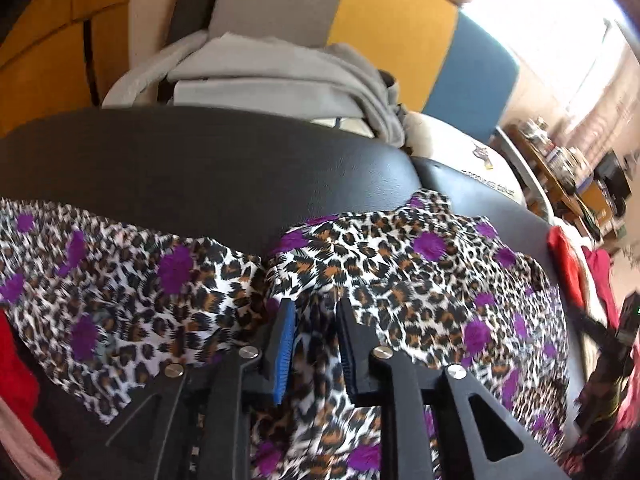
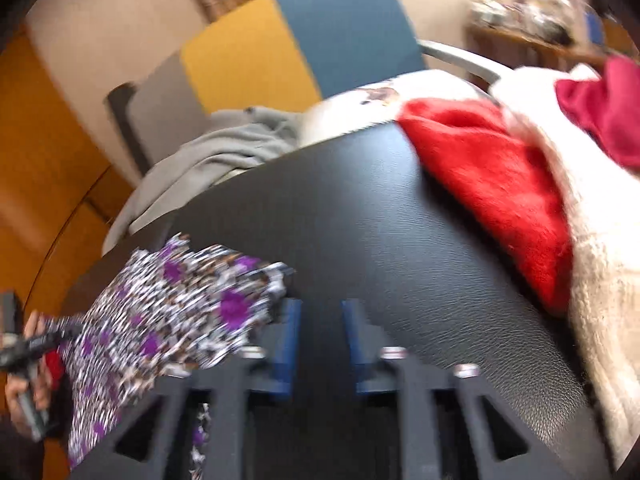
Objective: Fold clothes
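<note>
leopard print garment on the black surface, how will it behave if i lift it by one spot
Probably floppy: the leopard print garment already lies in soft wrinkles and folds on the black surface, so it should drape and hang from the pinch. Its sheen suggests thin, smooth fabric, likely light and somewhat slippery. It may slide over the smooth-looking surface when pushed.

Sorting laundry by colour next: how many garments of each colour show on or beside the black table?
Leopard print with purple spots: 1
Bright red: 1
Dark red: 1
Grey: 1
Cream fleece: 1
Total: 5; other red and pink cloth at the left wrist view's edges is too cut off to count.
</note>
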Action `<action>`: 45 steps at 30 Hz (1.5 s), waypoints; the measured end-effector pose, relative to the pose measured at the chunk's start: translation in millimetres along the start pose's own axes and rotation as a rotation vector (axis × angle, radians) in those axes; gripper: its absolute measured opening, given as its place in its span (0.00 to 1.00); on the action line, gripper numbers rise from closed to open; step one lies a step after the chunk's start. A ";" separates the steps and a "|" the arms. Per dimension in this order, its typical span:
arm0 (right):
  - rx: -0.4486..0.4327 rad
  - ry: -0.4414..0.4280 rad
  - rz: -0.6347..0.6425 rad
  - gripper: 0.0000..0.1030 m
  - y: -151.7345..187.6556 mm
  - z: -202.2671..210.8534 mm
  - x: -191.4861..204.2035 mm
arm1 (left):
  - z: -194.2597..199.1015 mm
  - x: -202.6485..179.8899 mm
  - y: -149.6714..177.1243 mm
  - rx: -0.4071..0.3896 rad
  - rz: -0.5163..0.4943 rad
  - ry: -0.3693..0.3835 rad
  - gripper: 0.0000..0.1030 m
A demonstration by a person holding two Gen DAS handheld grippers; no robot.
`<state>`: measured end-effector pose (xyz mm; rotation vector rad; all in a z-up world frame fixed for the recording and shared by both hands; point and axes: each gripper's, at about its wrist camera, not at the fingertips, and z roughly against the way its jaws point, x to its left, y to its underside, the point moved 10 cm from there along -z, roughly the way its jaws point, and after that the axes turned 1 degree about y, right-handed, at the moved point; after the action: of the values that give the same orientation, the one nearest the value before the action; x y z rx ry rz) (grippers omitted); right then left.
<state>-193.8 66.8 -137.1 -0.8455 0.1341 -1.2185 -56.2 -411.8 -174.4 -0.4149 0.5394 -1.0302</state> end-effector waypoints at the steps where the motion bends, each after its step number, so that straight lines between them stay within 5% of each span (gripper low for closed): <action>1: -0.014 -0.007 0.037 0.63 -3.1 3.6 9.8 | 4.4 -7.3 -2.6 -0.020 -0.048 -0.014 0.25; 6: -0.064 -0.022 0.272 0.70 -18.7 3.7 67.8 | -2.1 -41.1 -17.8 -0.034 -0.228 -0.040 0.31; 10: 0.086 0.024 0.447 0.68 -0.6 -34.5 87.9 | -45.5 -52.9 -13.1 0.056 -0.309 -0.092 0.31; 11: 0.134 0.055 0.449 0.65 4.6 -45.7 82.4 | -56.1 -52.7 -8.6 0.087 -0.324 -0.111 0.31; 14: 0.209 0.105 0.406 0.20 10.8 -63.5 69.0 | -68.0 -54.4 -2.2 0.098 -0.359 -0.138 0.29; 15: 0.194 0.095 0.390 0.11 8.5 -61.5 69.2 | -65.2 -55.3 -4.0 0.078 -0.348 -0.136 0.05; 16: 0.170 0.108 0.399 0.11 4.9 -58.2 70.7 | -61.9 -55.6 -6.5 0.060 -0.328 -0.133 0.01; 20: 0.053 0.163 0.357 0.10 -19.9 -44.7 64.7 | -53.9 -45.7 -20.8 -0.007 -0.178 -0.129 0.01; 24: 0.076 0.276 0.246 0.07 -16.6 -64.9 25.0 | -74.5 -22.2 -22.3 0.034 -0.054 -0.186 0.06; 26: 0.063 0.278 0.230 0.12 -16.5 -63.2 20.5 | -68.2 -21.2 -22.8 0.032 -0.042 -0.183 0.07; 29: 0.038 0.317 0.255 0.36 -22.1 -49.6 22.3 | -36.3 -29.3 -21.0 -0.043 -0.035 -0.120 0.15; 33: -0.043 0.164 0.323 0.45 -30.9 -10.3 74.1 | 1.3 -51.1 -2.8 -0.114 -0.108 -0.028 0.19; 36: -0.026 0.024 0.427 0.60 -7.6 9.5 128.4 | -4.2 -70.0 24.5 -0.067 -0.205 -0.052 0.19; 38: 0.023 0.034 0.505 0.62 17.2 7.8 146.6 | -16.4 -62.6 48.1 0.014 -0.188 -0.100 0.19; 41: 0.104 0.133 0.475 0.62 50.6 -17.8 114.9 | -13.2 -50.0 71.8 -0.035 -0.094 -0.089 0.23; 45: 0.094 0.104 0.335 0.70 51.5 -18.8 82.1 | -8.3 -47.5 79.1 -0.068 -0.037 -0.102 0.24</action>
<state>-132.9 -8.7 -155.2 -0.6479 0.2889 -0.9450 -25.9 -334.1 -214.7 -0.5362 0.4777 -1.0223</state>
